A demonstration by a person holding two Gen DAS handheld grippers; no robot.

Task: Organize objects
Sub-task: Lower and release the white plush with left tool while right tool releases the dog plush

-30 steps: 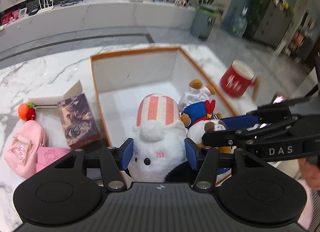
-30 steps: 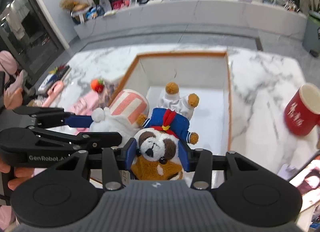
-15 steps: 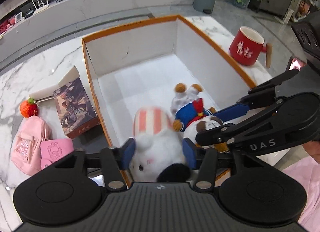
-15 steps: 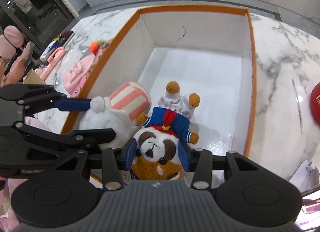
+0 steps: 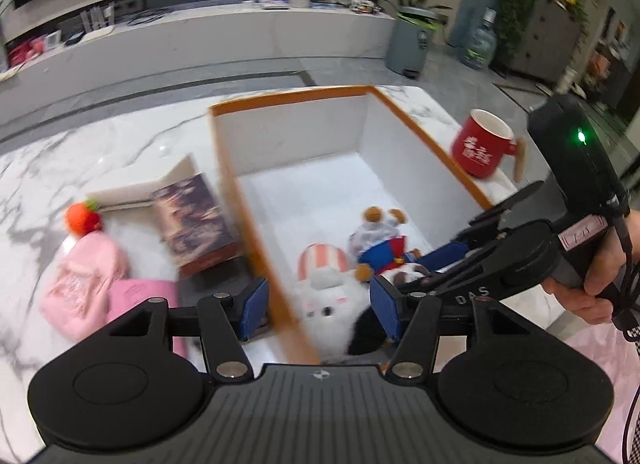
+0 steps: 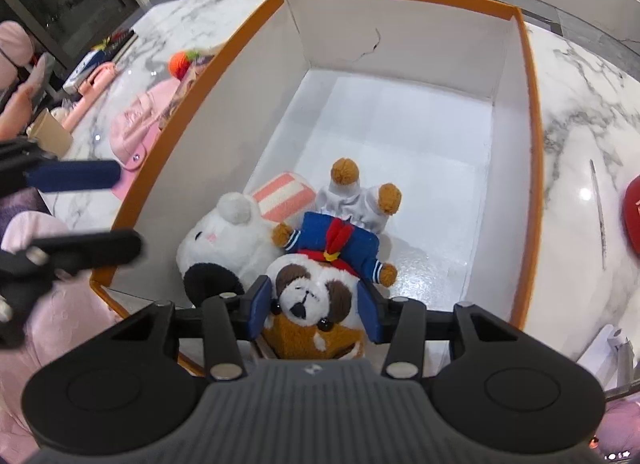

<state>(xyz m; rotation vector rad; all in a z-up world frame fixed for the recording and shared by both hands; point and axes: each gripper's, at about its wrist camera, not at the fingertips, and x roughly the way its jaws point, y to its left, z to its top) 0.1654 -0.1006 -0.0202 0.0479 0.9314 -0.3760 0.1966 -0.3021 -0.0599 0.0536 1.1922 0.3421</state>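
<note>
Toys, two in one box (image 6: 532, 151), right tongs (image 6: 316, 310) clamped on dog plush (image 6: 316, 296), left tongs (image 5: 320, 306) opening, empty.

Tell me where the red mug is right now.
In the left wrist view the red mug stands on the marble table, just outside the right wall of the orange-rimmed box.

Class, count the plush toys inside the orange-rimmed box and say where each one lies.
2. The white plush lies against the box's near left wall; the sailor dog plush lies beside it, its head between the right gripper's pads. Nothing else shows inside.
</note>
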